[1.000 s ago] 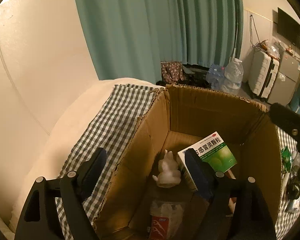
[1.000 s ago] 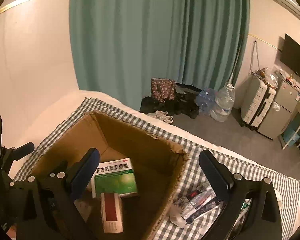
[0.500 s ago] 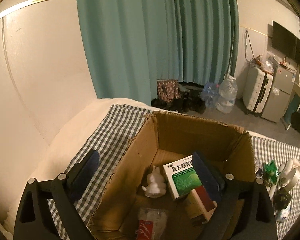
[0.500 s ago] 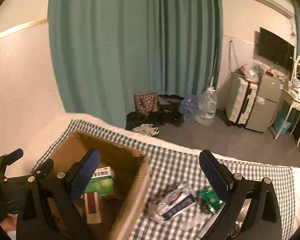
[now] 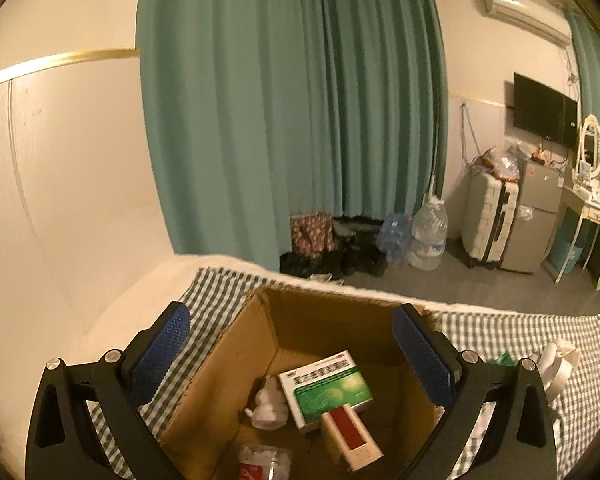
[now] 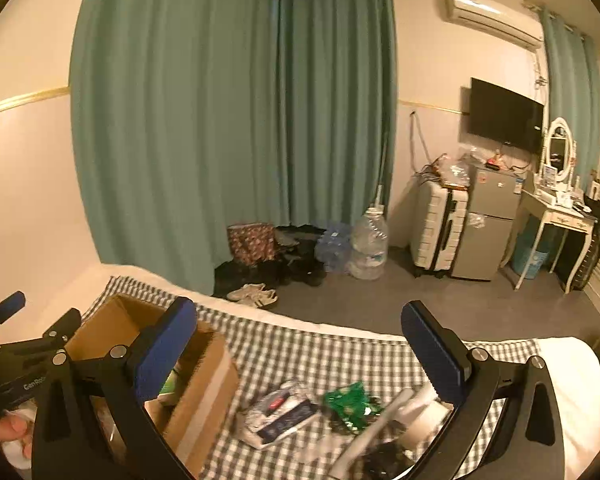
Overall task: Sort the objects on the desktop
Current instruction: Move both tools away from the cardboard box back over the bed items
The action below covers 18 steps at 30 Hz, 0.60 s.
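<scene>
An open cardboard box (image 5: pixel 228 364) stands on the checked cloth (image 5: pixel 212 300). Inside lie a green-and-white medicine box (image 5: pixel 326 386), a red-and-white carton (image 5: pixel 352 436), a white figurine (image 5: pixel 268 404) and a clear packet (image 5: pixel 264 460). My left gripper (image 5: pixel 292 354) hovers above the box, its jaws opening wide with nothing between them. My right gripper (image 6: pixel 300 352) is open and empty, raised over loose items to the right of the box (image 6: pixel 204 380): a silver-blue packet (image 6: pixel 280 412), a green wrapper (image 6: pixel 348 400) and a white tube (image 6: pixel 380 432).
The cloth (image 6: pixel 320 360) covers a white bed whose far edge drops to the floor. Beyond it are green curtains (image 6: pixel 220 120), shoes, water bottles (image 6: pixel 368 248), a suitcase (image 6: pixel 436 232) and a small fridge. The left gripper (image 6: pixel 40 312) and a person's hand (image 6: pixel 12 428) show at the right view's left edge.
Both grippers rose and tilted up, showing more of the room. The left jaws spread wider above the box. The right gripper swung right, from over the box to over the loose items.
</scene>
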{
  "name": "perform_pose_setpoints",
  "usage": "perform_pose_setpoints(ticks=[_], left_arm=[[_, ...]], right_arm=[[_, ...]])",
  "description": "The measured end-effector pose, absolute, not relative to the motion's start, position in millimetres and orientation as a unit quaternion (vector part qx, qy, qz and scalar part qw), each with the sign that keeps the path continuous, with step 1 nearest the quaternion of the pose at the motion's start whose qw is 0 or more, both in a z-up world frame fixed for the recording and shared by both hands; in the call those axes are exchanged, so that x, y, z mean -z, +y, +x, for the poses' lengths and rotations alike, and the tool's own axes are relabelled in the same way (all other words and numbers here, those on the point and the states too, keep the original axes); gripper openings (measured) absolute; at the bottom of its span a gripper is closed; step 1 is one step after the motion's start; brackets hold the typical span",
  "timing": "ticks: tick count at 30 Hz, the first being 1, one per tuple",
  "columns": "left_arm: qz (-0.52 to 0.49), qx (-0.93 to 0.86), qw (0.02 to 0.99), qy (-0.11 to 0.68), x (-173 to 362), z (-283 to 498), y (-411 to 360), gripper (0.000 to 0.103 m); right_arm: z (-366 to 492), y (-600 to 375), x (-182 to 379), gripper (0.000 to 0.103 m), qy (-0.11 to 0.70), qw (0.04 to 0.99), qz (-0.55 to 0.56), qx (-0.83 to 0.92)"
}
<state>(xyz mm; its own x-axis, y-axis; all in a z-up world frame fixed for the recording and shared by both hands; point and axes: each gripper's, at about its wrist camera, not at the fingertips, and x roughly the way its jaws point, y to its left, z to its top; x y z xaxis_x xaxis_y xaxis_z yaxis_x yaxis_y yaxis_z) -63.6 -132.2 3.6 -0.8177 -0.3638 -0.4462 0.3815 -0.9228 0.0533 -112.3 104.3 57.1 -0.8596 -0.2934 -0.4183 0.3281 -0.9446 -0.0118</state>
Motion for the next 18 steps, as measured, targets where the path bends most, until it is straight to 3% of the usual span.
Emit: perform_pose_setpoints(ticks=[10, 18], left_arm=[[0.182, 0.968, 0.169, 0.018, -25.6, -49.9, -94.4, 0.103], [0.173, 0.975, 0.137, 0.035, -22.2, -52.0, -64.1, 0.103]], right_arm=[[-104.4, 166.5, -70.6, 0.103, 0.013, 0.127, 0.199, 0.972], [-86.2, 202.5, -57.0, 0.103, 0.051, 0.089, 0.191, 0.976]])
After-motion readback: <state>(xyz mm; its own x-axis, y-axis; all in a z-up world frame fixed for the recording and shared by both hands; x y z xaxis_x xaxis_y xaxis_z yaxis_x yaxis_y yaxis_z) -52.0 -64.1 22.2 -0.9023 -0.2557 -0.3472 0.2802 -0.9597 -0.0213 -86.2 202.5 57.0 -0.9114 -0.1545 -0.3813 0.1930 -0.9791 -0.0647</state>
